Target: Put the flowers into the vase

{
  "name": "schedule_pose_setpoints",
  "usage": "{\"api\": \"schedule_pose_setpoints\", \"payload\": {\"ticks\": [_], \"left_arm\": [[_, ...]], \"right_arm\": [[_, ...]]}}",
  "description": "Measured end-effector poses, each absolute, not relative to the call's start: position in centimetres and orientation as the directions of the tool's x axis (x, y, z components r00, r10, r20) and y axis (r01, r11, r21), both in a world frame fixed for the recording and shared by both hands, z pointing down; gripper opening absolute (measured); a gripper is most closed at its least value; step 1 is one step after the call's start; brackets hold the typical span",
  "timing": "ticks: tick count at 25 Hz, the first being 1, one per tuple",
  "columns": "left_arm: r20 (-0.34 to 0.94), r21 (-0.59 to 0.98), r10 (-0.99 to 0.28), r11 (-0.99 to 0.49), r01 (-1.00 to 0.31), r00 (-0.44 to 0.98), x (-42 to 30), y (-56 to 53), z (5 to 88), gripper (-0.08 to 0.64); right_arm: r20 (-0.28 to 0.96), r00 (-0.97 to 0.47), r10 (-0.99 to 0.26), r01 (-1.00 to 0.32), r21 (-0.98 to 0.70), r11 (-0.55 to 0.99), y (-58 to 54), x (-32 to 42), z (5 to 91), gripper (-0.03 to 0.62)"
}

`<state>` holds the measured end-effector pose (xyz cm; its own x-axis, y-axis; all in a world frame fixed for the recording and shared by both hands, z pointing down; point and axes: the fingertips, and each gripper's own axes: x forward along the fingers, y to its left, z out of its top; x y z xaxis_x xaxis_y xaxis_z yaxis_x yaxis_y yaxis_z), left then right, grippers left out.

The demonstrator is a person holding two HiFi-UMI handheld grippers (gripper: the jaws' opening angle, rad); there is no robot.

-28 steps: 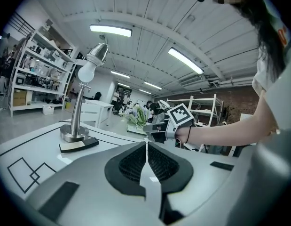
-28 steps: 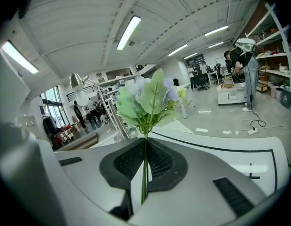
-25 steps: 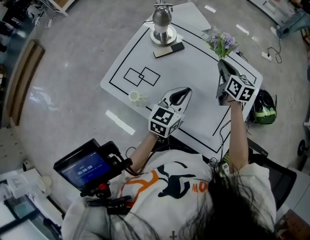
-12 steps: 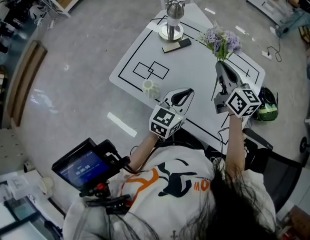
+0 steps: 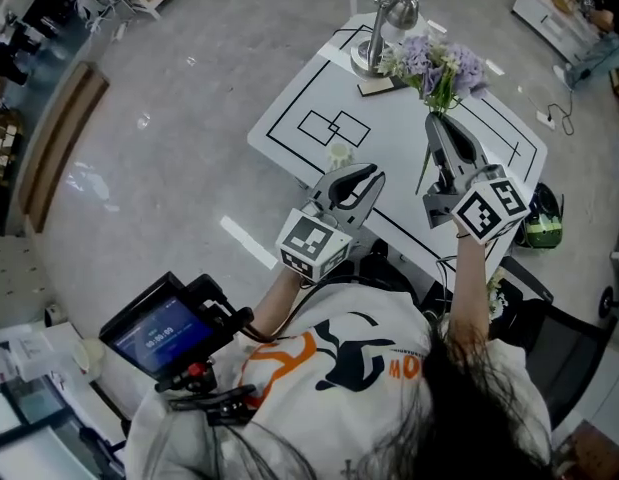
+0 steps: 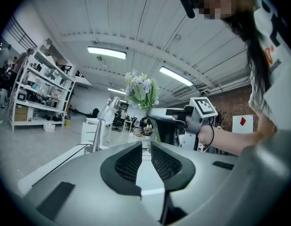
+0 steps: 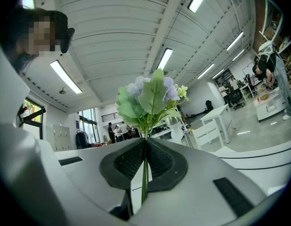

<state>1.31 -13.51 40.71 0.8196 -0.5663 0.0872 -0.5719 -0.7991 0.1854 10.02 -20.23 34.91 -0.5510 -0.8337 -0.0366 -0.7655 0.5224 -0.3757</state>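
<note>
A bunch of pale purple flowers [image 5: 441,66] with green leaves stands up from my right gripper [image 5: 438,120], which is shut on the thin green stems above the white table [image 5: 399,138]. In the right gripper view the stems [image 7: 144,182] run down between the closed pads and the blooms [image 7: 150,98] rise over them. A small pale vase [image 5: 339,154] sits near the table's near-left edge, just beyond my left gripper [image 5: 351,175]. That gripper's jaws are opening, a narrow gap shows and nothing is between them [image 6: 146,145]. The left gripper view also shows the flowers [image 6: 141,89].
A silver metal stand [image 5: 389,23] with a dark flat piece [image 5: 377,86] beside it sits at the table's far corner. Black outlines of rectangles are drawn on the tabletop. A green bag [image 5: 539,228] lies on the floor at right. A screen device [image 5: 159,333] sits low left.
Both grippers have risen and moved toward the table's far side, the right one carrying the flowers up. The left jaws have parted slightly.
</note>
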Motion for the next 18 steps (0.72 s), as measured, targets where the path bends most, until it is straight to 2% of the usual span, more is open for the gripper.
{"api": "schedule_pose_setpoints", "payload": {"ticks": [3, 9, 13, 18], "left_arm": [[0.061, 0.200, -0.615, -0.764, -0.613, 0.787, -2.4, -14.6, 39.8, 0.064], [0.111, 0.172, -0.669, -0.716, -0.677, 0.735, -7.2, -16.6, 41.5, 0.136], [0.180, 0.147, -0.623, -0.748, -0.647, 0.761, -7.2, -17.3, 44.1, 0.224], [0.245, 0.109, -0.573, -0.785, -0.610, 0.782, -6.4, -18.0, 46.3, 0.260]], "right_arm": [[-0.053, -0.583, -0.811, -0.746, -0.361, 0.560, -20.5, 7.2, 34.3, 0.020], [-0.052, -0.610, -0.791, -0.725, -0.367, 0.583, -20.7, 3.3, 33.4, 0.020], [-0.065, -0.626, -0.777, -0.705, -0.378, 0.600, -21.4, 1.4, 33.2, 0.021], [-0.086, -0.653, -0.752, -0.677, -0.379, 0.631, -22.2, -0.6, 32.6, 0.020]]}}
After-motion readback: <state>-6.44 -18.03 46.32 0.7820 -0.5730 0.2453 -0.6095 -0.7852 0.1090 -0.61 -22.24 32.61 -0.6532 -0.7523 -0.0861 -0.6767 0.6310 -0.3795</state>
